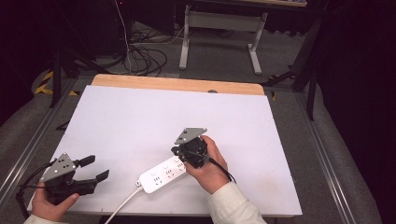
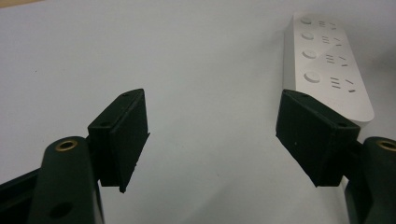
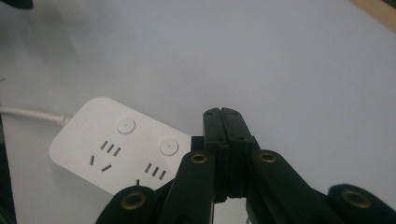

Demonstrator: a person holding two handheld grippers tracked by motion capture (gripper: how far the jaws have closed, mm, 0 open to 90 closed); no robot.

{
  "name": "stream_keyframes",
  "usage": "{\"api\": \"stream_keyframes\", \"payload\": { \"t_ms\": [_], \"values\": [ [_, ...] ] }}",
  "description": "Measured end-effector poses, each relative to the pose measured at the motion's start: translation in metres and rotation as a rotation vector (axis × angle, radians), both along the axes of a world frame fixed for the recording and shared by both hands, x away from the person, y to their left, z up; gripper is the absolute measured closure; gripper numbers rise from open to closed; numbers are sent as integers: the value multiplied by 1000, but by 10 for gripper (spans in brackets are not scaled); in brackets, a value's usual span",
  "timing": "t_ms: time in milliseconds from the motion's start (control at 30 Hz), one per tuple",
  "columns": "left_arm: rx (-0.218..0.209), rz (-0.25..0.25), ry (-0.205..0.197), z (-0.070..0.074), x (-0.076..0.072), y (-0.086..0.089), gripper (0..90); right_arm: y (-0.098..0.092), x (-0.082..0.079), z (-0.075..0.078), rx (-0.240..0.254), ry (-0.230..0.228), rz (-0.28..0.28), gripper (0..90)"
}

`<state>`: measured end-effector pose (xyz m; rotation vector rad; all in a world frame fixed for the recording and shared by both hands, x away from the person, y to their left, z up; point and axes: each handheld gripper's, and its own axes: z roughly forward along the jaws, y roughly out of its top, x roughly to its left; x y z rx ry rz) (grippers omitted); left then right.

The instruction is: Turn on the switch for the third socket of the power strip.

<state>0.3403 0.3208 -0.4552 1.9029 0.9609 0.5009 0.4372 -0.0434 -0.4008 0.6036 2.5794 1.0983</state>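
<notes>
1. Lying flat near the desk's (image 1: 140,116) front edge, the white power strip (image 1: 163,175) should handle as rigid, light and smooth-sided.
2. Right gripper (image 3: 223,116): jaws clenched on nothing, poised over the strip's far end.
3. Left gripper (image 1: 95,169): jaws released, near the front-left corner.
4. Grasp across the narrow sides; the cable (image 1: 122,204) may drag.

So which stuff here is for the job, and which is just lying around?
For the job:
power strip
its white cord
right hand-held gripper, jaws shut, over the strip
left hand-held gripper, jaws open, off to one side

Just lying about:
cables on the floor
white desk frame behind the table
</notes>
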Motion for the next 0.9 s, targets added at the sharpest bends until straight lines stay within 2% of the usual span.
{"api": "stream_keyframes", "payload": {
  "t_ms": [67, 233, 367, 467, 567, 767, 900],
  "values": [
    [1, -1, 1, 0, 0, 0, 261, -3, -1, 4, 23, 0, -3, 891],
    [1, -3, -4, 0, 0, 0, 261, -4, -1, 5, 26, -16, 16, 824],
    [2, -4, -5, 0, 0, 0, 261, -4, 0, 5, 45, -28, 22, 666],
    [4, -4, -7, 1, 0, -1, 260, -4, 0, 5, 45, -56, 31, 534],
    [4, -4, -6, 1, -1, 0, 258, -5, -1, 8, 59, -70, 31, 457],
    [2, -6, -12, 2, -1, 0, 256, -17, -3, 18, 109, -64, 5, 389],
    [2, -16, -7, 2, -1, 0, 233, -28, -5, 22, 116, -67, -1, 345]
  ]
}}
